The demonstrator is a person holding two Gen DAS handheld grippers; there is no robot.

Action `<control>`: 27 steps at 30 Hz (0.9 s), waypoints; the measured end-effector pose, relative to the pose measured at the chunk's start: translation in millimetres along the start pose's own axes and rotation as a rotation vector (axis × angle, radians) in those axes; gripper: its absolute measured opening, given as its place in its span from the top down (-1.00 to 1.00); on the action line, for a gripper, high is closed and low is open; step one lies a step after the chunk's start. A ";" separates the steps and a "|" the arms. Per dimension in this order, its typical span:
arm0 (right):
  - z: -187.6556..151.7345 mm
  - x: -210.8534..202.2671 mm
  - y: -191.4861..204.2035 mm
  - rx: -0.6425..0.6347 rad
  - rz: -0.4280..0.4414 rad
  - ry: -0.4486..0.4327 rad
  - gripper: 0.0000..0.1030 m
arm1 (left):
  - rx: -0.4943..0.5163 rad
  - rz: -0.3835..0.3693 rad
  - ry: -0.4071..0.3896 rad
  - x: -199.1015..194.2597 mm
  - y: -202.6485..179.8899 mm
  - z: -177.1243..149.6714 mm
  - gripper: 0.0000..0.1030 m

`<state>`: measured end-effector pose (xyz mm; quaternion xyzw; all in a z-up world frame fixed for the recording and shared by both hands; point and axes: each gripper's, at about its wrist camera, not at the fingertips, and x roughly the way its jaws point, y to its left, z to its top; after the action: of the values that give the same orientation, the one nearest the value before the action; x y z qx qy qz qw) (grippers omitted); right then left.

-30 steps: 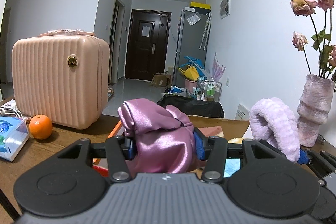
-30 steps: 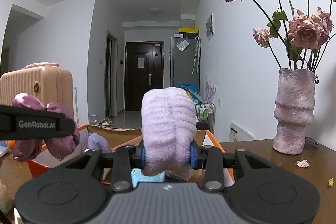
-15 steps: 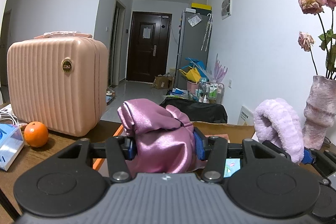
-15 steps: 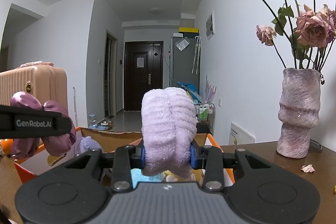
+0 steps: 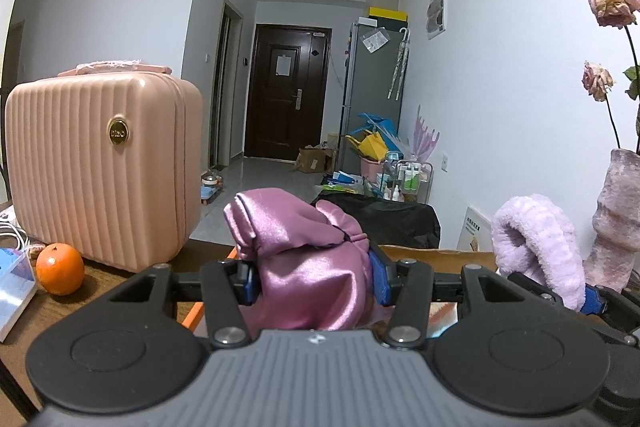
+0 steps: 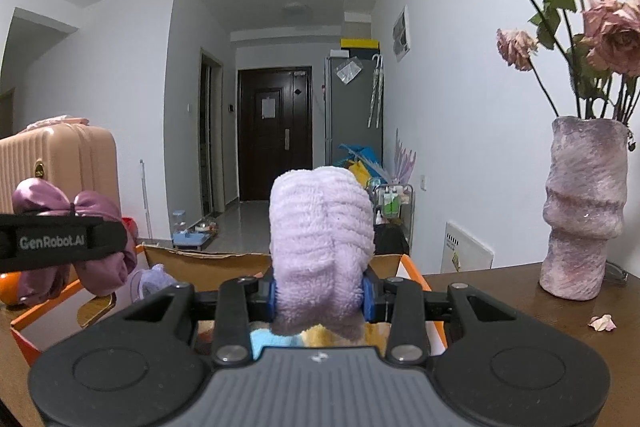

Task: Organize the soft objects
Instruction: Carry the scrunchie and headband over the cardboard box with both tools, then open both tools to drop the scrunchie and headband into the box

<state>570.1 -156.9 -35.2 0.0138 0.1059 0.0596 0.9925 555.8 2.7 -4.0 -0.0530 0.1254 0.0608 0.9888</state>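
The left gripper (image 5: 314,281) is pinched on a pink satin bundle (image 5: 304,259), and the right gripper (image 6: 320,297) is clamped around a lilac fleecy roll (image 6: 322,247); both soft things are squeezed between the blue pads and held up in the air over the orange-edged cardboard box (image 6: 416,277) on the wooden table (image 6: 516,301). The step in hand looks like carrying both pieces to the box and dropping them in. To do it well, each hand should bring its load fully inside the box walls before the jaws part, and lower it first so that the cloth does not catch on the rim. The two grippers sit close side by side, so releasing one at a time would keep them from knocking together. What already lies in the box is mostly hidden; it seems to hold other soft items, so the free corner should be chosen.
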 end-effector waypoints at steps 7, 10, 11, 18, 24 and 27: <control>7.5 20.0 0.6 -0.017 0.006 0.068 0.30 | 0.006 0.013 -0.006 12.8 -1.1 1.9 0.00; 9.0 28.2 1.4 -0.023 0.004 0.091 0.30 | 0.011 0.020 -0.010 18.0 -1.3 2.6 0.00; 9.0 30.4 0.9 -0.026 0.002 0.096 0.30 | 0.012 0.021 -0.009 20.1 -1.4 2.8 -0.01; 8.1 42.6 -3.7 -0.014 0.007 0.131 0.27 | 0.017 0.040 0.013 33.3 0.4 1.0 -0.02; 9.1 39.9 -6.9 0.000 0.004 0.128 0.07 | 0.011 0.058 0.015 34.2 2.8 1.2 -0.36; 8.2 38.5 -7.0 0.003 -0.005 0.122 -0.21 | 0.016 0.070 0.008 31.8 2.7 0.8 -0.57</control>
<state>610.0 -159.4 -35.5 0.0112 0.1662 0.0575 0.9843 586.2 8.8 -11.6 -0.0407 0.1317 0.0941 0.9860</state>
